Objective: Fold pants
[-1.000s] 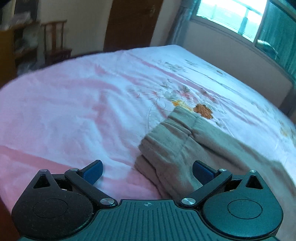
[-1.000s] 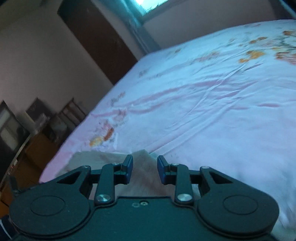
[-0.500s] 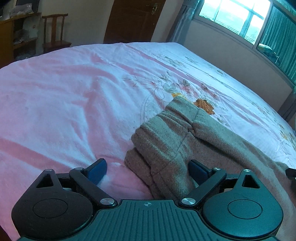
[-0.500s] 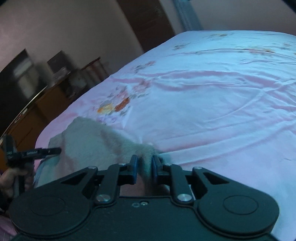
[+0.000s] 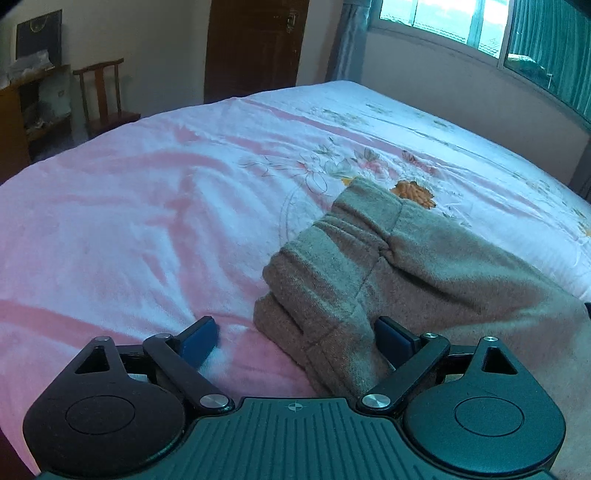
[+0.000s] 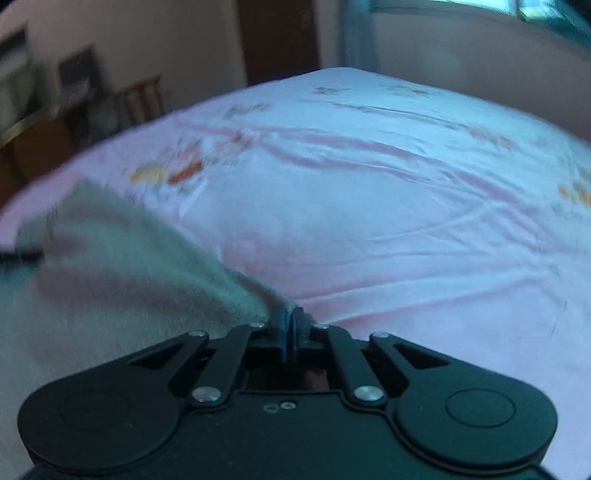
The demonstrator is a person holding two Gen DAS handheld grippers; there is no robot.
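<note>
Grey-brown fleece pants [image 5: 388,266] lie on a pink and white floral bedspread [image 5: 147,206], waistband end nearest me in the left wrist view. My left gripper [image 5: 299,338] is open, its jaws wide apart around the near corner of the waistband, low over the bed. In the blurred right wrist view my right gripper [image 6: 290,319] is shut on an edge of the pants [image 6: 122,258], which stretch away to the left.
A wooden chair [image 5: 101,96] and a shelf stand beyond the bed's far left edge. A dark door [image 5: 255,44] is behind the bed, and a window [image 5: 480,26] runs along the right wall. The bed's near edge is just below my left gripper.
My right gripper has closed from open onto the pants edge and swung its view rightward across the bed. My left gripper has stayed open and crept closer to the waistband corner.
</note>
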